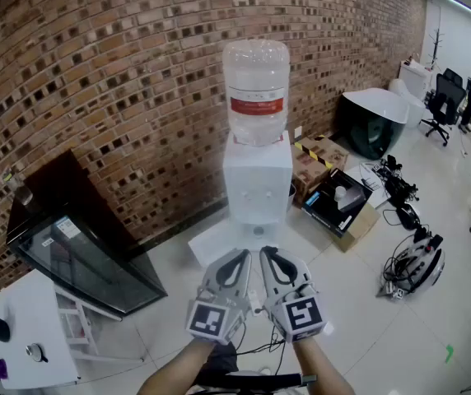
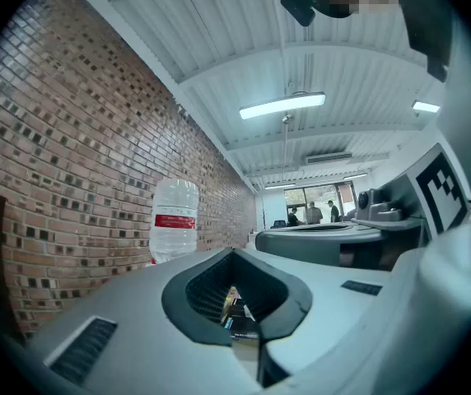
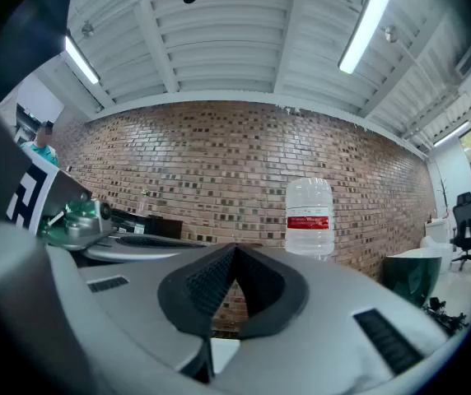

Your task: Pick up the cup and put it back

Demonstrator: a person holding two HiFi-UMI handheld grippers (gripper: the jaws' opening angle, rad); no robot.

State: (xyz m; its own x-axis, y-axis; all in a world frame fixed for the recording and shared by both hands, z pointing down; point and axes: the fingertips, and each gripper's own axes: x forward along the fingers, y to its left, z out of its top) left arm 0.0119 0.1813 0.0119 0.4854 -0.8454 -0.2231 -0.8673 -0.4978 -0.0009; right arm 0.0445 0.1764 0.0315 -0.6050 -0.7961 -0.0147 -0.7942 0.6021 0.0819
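No cup shows in any view. A white water dispenser (image 1: 257, 183) with a clear bottle (image 1: 256, 89) on top stands against the brick wall, straight ahead of both grippers. My left gripper (image 1: 239, 260) and right gripper (image 1: 269, 257) are held side by side low in the head view, pointing at the dispenser, a short way off it. Both have their jaws together with nothing between them. The left gripper view has the shut left gripper (image 2: 237, 307) and the bottle (image 2: 174, 220). In the right gripper view, the bottle (image 3: 309, 218) stands beyond the shut right gripper (image 3: 232, 290).
A black glass-fronted cabinet (image 1: 79, 253) and a white table (image 1: 30, 336) stand at the left. Cardboard boxes (image 1: 338, 200), a dark tub (image 1: 371, 118), cables and gear (image 1: 417, 262) lie on the floor at the right. Office chairs (image 1: 445, 97) and people are far back right.
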